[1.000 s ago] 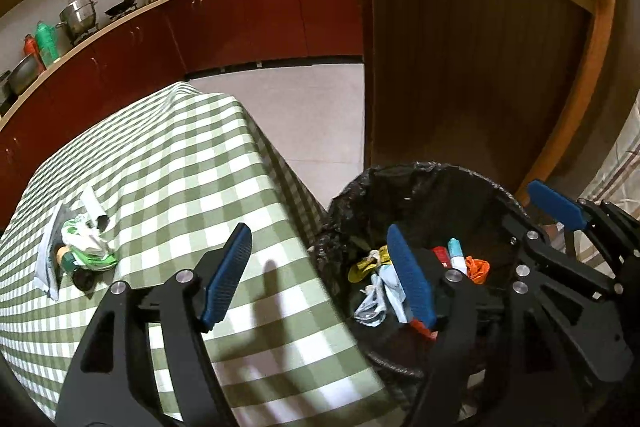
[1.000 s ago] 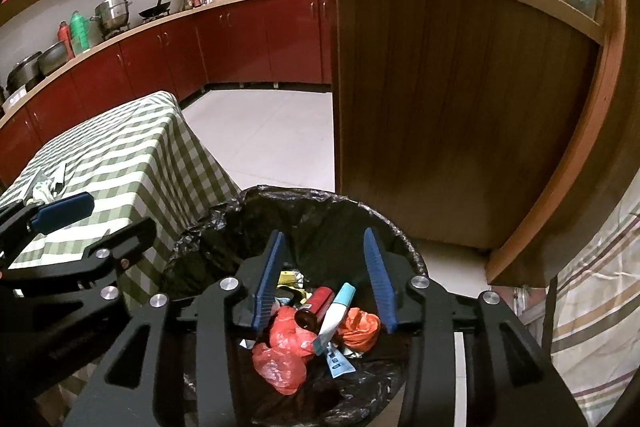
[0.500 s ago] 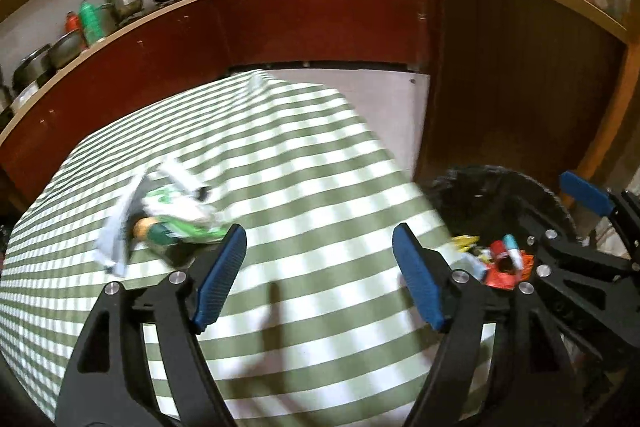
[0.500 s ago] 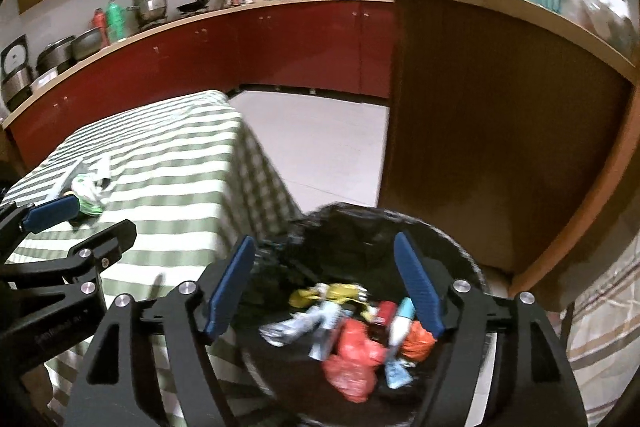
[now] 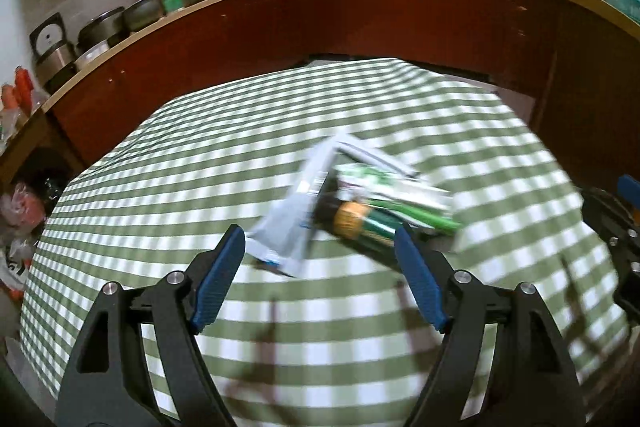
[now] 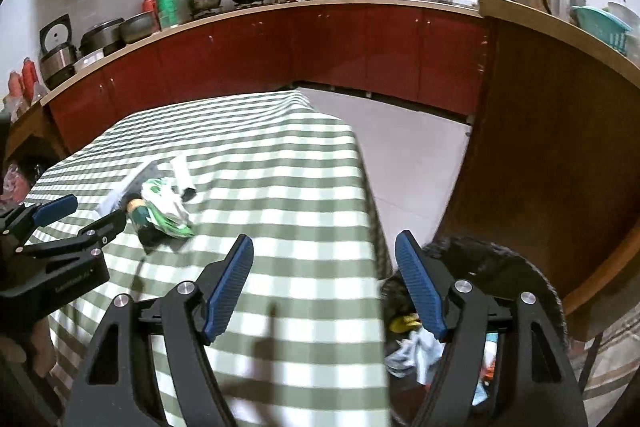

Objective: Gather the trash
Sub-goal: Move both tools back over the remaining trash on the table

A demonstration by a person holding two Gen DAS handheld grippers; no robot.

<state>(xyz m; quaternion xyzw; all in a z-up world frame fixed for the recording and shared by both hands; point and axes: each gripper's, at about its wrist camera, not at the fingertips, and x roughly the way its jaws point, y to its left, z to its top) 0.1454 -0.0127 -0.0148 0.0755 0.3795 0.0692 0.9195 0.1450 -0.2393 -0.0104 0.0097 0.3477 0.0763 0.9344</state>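
On the left our left claw [image 5: 318,273] hangs spread and empty above the checked counter [image 5: 168,163], its jaws having just opened a little wider, with nothing between them. Just ahead of it lies the remaining trash pile [image 5: 360,199]: a pale flat wrapper [image 5: 296,215], a green bottle with a tan cap [image 5: 366,223] and crumpled green-and-white packaging on top. We judge the step is reaching for this heap; we should straddle one item squarely, come low, and close only once the pads flank it. Further right, our right claw [image 6: 324,285] is also spread and empty, above the counter's edge, beside the black-lined bin [image 6: 516,267] holding earlier trash.
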